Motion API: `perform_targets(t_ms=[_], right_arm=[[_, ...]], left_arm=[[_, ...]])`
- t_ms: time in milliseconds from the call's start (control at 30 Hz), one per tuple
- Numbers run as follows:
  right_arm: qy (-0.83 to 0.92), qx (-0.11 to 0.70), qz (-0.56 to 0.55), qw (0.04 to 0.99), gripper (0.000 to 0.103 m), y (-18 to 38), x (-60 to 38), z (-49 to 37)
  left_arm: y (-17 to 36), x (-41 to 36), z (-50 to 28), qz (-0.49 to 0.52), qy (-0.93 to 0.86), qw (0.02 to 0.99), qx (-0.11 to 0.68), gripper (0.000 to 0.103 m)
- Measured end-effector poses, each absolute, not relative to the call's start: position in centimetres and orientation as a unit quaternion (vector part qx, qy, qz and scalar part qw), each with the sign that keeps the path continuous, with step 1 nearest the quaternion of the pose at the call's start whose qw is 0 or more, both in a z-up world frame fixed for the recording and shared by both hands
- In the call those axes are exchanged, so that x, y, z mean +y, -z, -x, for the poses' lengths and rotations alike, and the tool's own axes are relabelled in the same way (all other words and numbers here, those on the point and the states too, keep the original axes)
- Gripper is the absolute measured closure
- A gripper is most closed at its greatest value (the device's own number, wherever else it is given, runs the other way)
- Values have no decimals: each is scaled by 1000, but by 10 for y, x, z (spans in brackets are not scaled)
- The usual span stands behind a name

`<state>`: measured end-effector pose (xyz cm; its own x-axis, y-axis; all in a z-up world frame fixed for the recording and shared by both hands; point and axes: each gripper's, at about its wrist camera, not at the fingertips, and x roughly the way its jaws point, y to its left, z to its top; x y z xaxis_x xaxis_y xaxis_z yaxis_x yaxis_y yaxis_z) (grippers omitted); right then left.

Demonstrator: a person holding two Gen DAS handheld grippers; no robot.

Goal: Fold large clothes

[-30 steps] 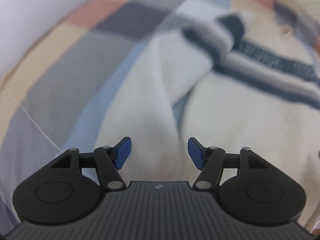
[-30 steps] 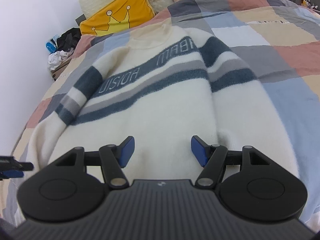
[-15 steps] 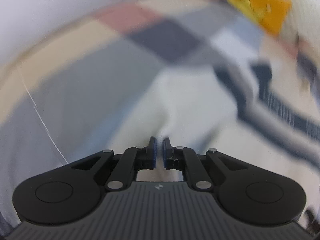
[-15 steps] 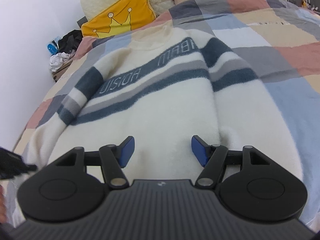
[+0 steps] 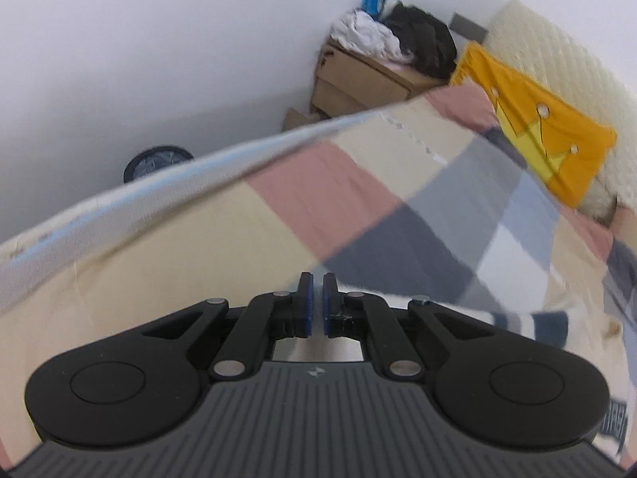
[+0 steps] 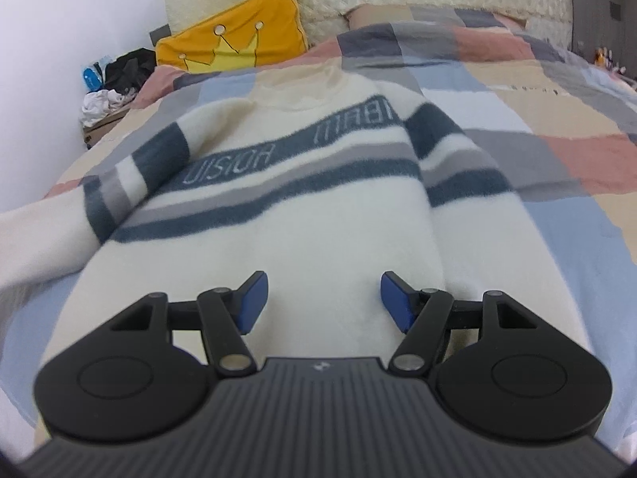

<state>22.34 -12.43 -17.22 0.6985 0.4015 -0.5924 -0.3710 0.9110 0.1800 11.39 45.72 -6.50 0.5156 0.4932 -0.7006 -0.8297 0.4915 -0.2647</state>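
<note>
A cream knitted sweater with dark blue and grey chest stripes (image 6: 318,207) is spread flat on a patchwork quilt of pink, beige, grey and blue squares (image 6: 557,159). Its collar is turned toward a yellow crown-printed cushion (image 6: 235,47) and its hem lies at the end far from that cushion, so its long axis runs straight away from the cushion toward the right gripper (image 6: 321,302).

The right gripper is held over the hem end, farthest from the cushion, pointing along the body of the sweater. Its blue pads are spread wide with only cloth seen beneath them and nothing pinched.

The left gripper (image 5: 317,298) is closed, with the pads almost together. Whether a thin fold of cloth is caught in them cannot be told. It is aimed at bare quilt, with the cushion up to its right, and only a striped strip of the sweater shows at its lower right side.

One striped sleeve (image 6: 131,183) is stretched outward from the shoulder and away from the cushion, toward the left gripper's side, and runs out of the right wrist view. The other sleeve (image 6: 458,159) lies along the body.

The fold is judged to turn on that outstretched sleeve, to which the left gripper is nearer. It would need to be carried across the long axis onto the body.
</note>
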Motion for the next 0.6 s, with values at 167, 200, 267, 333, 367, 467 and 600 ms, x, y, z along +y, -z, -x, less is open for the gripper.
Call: perform_targets(t_ms=[167, 200, 267, 333, 367, 467, 600], right_arm=[[-200, 325, 3, 924, 38, 172, -110, -223], [-201, 325, 5, 924, 38, 172, -108, -223], [-207, 324, 4, 923, 38, 170, -105, -222], [-210, 326, 4, 922, 38, 169, -102, -220], [-211, 327, 2, 921, 38, 169, -102, -219], [-216, 335, -12, 917, 38, 169, -100, -217], [-217, 341, -9, 915, 38, 169, -91, -216]], left_arm=[[40, 521, -121, 283, -434, 822, 236, 98], [34, 533, -123, 284, -437, 822, 230, 98], [28, 555, -131, 284, -443, 819, 227, 98], [28, 576, -142, 268, -456, 817, 229, 99], [32, 582, -151, 238, -476, 815, 230, 103], [50, 604, -177, 184, -522, 799, 237, 103], [94, 641, -182, 250, -524, 771, 261, 103]])
